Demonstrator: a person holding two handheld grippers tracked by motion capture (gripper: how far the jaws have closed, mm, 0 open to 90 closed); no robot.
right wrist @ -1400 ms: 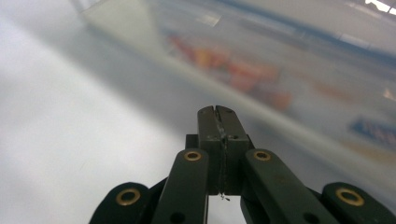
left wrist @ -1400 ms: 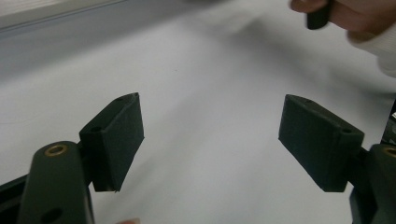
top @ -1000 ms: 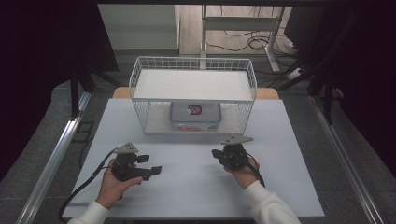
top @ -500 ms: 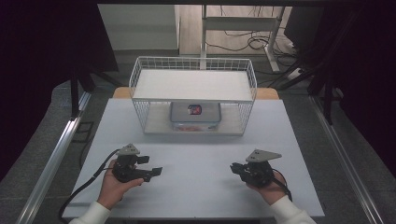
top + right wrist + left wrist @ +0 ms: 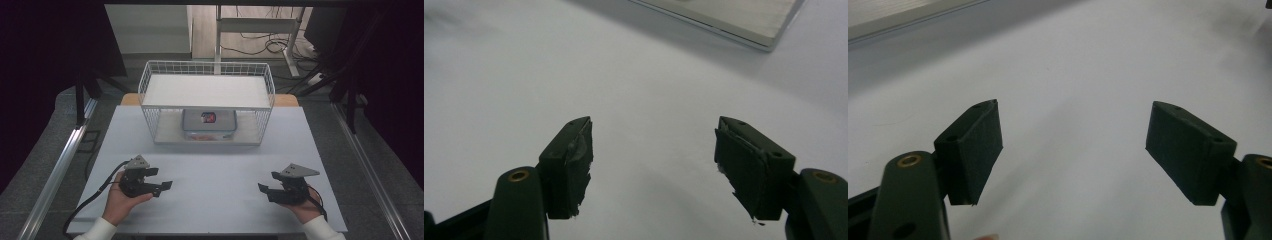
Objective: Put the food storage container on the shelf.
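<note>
Concerning the lidded box [image 5: 209, 125]: parked on the lower level of the wire rack [image 5: 206, 67], at the far middle of the table [image 5: 215, 165], with a red label [image 5: 210, 117] showing on its lid. Set with its long axis running side to side, parallel to the near edge of the table, so presenting a long face toward the person. Well apart from both claws, beyond them and between their lines, so reachable only by going forward and inward through the rack's open front. As for the left claw [image 5: 161, 178]: held low over the near left of the table, turned sideways to point toward the middle, spread wide with nothing but bare table between the pads [image 5: 975, 145]. As for the right claw [image 5: 267, 182]: held low at the near right, pointing inward the opposite way, released, having just been opening, likewise with nothing between the pads [image 5: 571, 165]. Facing each other across bare table rather than facing the box. Hard to call either one nearer; roughly equal, the left perhaps slightly closer. Judging by this layout, likely to call for a turn of the wrist from sideways to forward before any approach, then a grip across the box's short width.
</note>
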